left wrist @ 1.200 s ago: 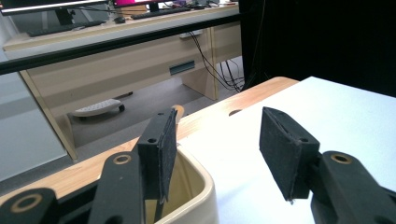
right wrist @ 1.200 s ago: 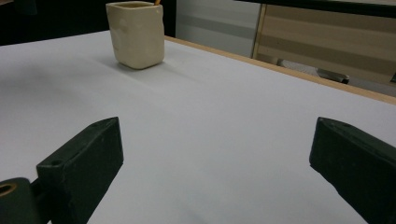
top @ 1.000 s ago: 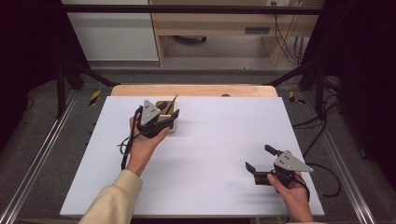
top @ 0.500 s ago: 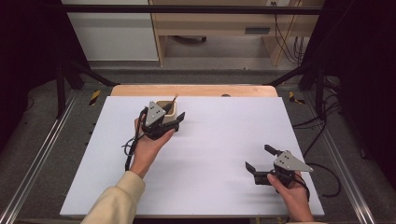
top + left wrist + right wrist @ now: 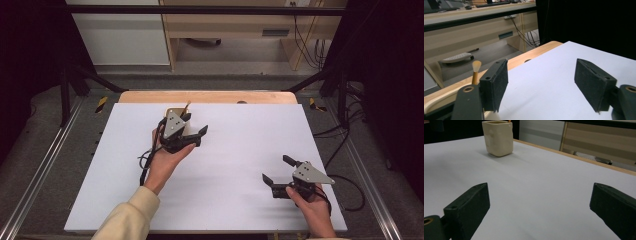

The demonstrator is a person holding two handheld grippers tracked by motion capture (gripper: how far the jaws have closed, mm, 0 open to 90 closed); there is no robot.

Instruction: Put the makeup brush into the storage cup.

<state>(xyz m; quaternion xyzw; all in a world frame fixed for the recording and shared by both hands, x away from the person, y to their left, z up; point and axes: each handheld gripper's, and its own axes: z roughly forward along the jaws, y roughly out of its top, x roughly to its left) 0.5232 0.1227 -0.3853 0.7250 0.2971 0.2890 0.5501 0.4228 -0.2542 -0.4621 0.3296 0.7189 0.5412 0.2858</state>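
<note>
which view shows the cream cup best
The right gripper view: the cream cup stands whole and unblocked on the white table, far ahead of the open jaws. In the high view the left gripper covers most of the cup. The left gripper view catches just a brush tip.

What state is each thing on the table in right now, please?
Left gripper: open, holding nothing, right beside the cup.
Right gripper: open, holding nothing, low at the table's near right.
Cream cup: upright on the white table, ungripped.
Brush: standing in the cup, bristles up.
</note>
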